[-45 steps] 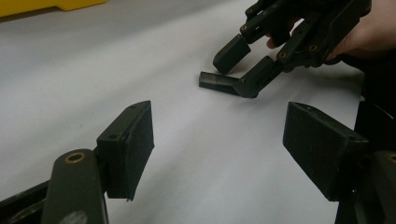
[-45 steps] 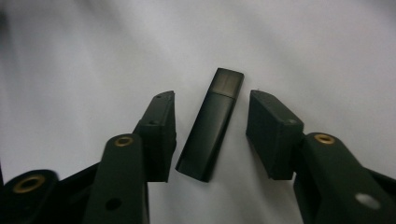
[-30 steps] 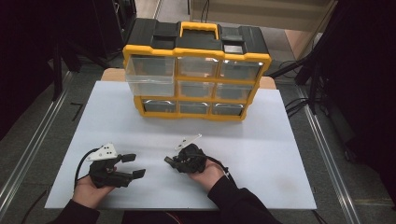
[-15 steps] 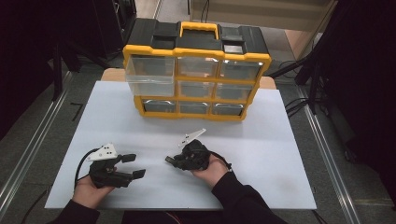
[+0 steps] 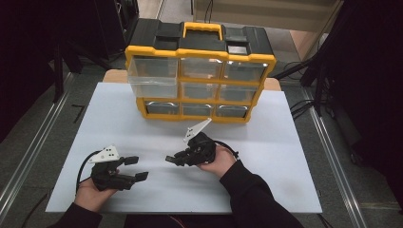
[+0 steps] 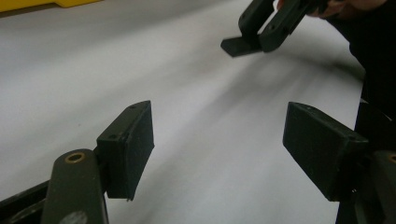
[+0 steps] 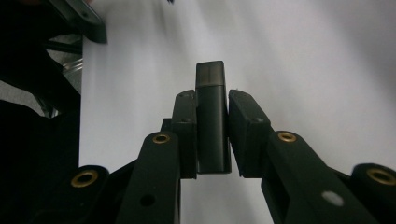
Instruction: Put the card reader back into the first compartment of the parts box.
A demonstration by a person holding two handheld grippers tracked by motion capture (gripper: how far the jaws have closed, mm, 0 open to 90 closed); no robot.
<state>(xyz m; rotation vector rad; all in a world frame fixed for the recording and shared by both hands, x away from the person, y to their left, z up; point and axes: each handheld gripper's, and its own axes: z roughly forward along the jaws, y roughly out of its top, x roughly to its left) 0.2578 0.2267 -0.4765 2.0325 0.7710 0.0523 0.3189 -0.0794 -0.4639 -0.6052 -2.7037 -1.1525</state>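
Right gripper (image 7: 212, 105) clamped on small black block (image 7: 212, 121) above white table (image 5: 285, 142), left gripper (image 6: 219, 140) nearby, jaws apart, empty.

A drawer cabinet (image 5: 199, 78) stands at the tabletop's (image 5: 285, 142) far edge. Both tongs sit nearer: left tongs (image 5: 136, 168) left, right tongs (image 5: 172, 159) right.

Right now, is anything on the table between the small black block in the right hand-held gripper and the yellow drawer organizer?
Nothing visible. The right hand-held gripper grips the black block, and only bare white table lies before the organizer.
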